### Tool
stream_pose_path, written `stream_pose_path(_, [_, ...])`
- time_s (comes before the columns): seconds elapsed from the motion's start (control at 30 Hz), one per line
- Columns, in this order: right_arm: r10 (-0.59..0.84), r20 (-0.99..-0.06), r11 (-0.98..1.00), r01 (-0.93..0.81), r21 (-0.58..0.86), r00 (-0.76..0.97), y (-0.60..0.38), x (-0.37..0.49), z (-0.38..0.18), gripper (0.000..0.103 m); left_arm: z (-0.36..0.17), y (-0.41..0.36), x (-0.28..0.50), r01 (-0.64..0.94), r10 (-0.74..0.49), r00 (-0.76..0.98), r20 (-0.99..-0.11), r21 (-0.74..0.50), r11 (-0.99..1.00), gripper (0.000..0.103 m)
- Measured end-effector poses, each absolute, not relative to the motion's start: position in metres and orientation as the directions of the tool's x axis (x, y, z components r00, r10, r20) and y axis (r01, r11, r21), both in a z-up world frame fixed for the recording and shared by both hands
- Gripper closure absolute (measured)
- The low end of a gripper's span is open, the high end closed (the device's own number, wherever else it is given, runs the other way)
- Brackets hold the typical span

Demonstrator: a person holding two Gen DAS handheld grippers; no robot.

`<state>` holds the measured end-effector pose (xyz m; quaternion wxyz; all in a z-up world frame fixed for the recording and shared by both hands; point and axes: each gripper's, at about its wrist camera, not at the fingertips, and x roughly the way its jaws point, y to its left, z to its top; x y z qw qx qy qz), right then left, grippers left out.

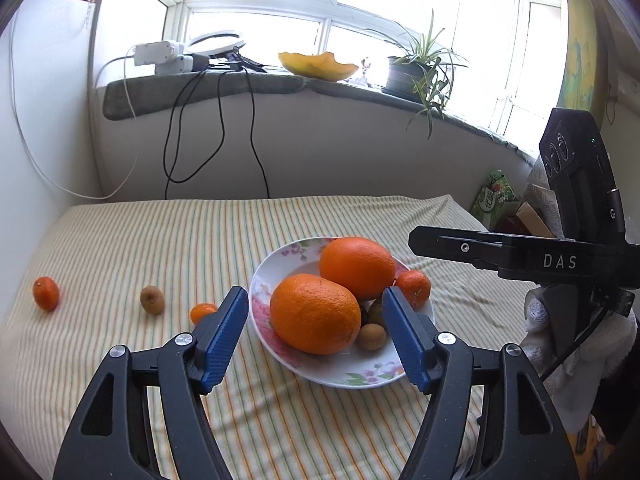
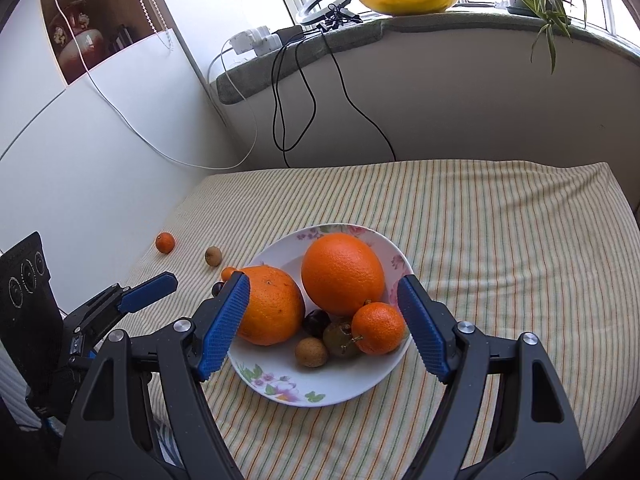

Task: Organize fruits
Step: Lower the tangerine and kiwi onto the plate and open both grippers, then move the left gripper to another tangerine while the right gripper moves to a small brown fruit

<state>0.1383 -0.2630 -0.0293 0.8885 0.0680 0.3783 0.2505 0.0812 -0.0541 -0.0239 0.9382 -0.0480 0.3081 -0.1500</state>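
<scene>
A flowered white plate (image 1: 340, 376) (image 2: 320, 392) holds two big oranges (image 1: 316, 314) (image 2: 342, 274), a tangerine (image 1: 414, 288) (image 2: 378, 328) and several small brown and dark fruits (image 2: 311, 352). On the striped cloth to its left lie a tangerine (image 1: 46, 293) (image 2: 165, 243), a brown longan (image 1: 152, 300) (image 2: 213, 256) and a small orange fruit (image 1: 202, 312) (image 2: 229, 273). My left gripper (image 1: 314, 296) (image 2: 160, 282) is open above the plate's near edge, its pads either side of the nearer orange and clear of it. My right gripper (image 2: 322, 282) (image 1: 424, 240) hangs open over the plate, holding nothing.
The striped cloth (image 2: 500, 260) covers the whole table, which meets a white wall on the left. Behind it, black and white cables (image 1: 224, 128) hang from a sill with a ring light, a yellow peel and a potted plant (image 1: 420, 68). Boxes and a green packet (image 1: 494, 196) stand at the right.
</scene>
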Motion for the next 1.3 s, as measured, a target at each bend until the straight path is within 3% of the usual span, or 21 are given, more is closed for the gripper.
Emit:
stream_pose_path(0.23, [0.534,-0.62,0.833,-0.482,0.27,0.575,-0.236,0.135,-0.02,0.024,-0.025,-0.018,0.082,0.169,-0.236,0.784,-0.574,-0.169,0.971,0.034])
stream_pose_path(0.67, [0.529,-0.683,0.782,-0.601,0.164,0.503,-0.156,0.141,-0.016,0.024,-0.052,0.089,0.082,-0.064,-0.035,0.762,-0.646,-0.129,0.99,0.034])
stream_pose_path(0.93, [0.526,-0.707,0.732,-0.675,0.093,0.473,-0.095,0.145,-0.024,0.024,-0.066,0.139,0.086,-0.154,0.022,0.751,-0.66,-0.141,0.978,0.034])
stream_pose_path(1.03, [0.523,-0.719,0.719,-0.69,0.083,0.457,-0.078,0.147,-0.032,0.032,-0.07,0.151,0.091,-0.169,0.025,0.746,-0.665,-0.153,0.974,0.039])
stream_pose_path(1.2, [0.503,-0.752,0.701,-0.71,0.067,0.426,-0.051,0.151,-0.048,0.035,-0.075,0.161,0.105,-0.176,0.028,0.741,-0.671,-0.155,0.972,0.044])
stream_pose_path(1.3, [0.478,-0.776,0.699,-0.713,0.054,0.411,-0.038,0.154,-0.059,0.052,-0.079,0.166,0.112,-0.178,0.026,0.736,-0.676,-0.157,0.971,0.047])
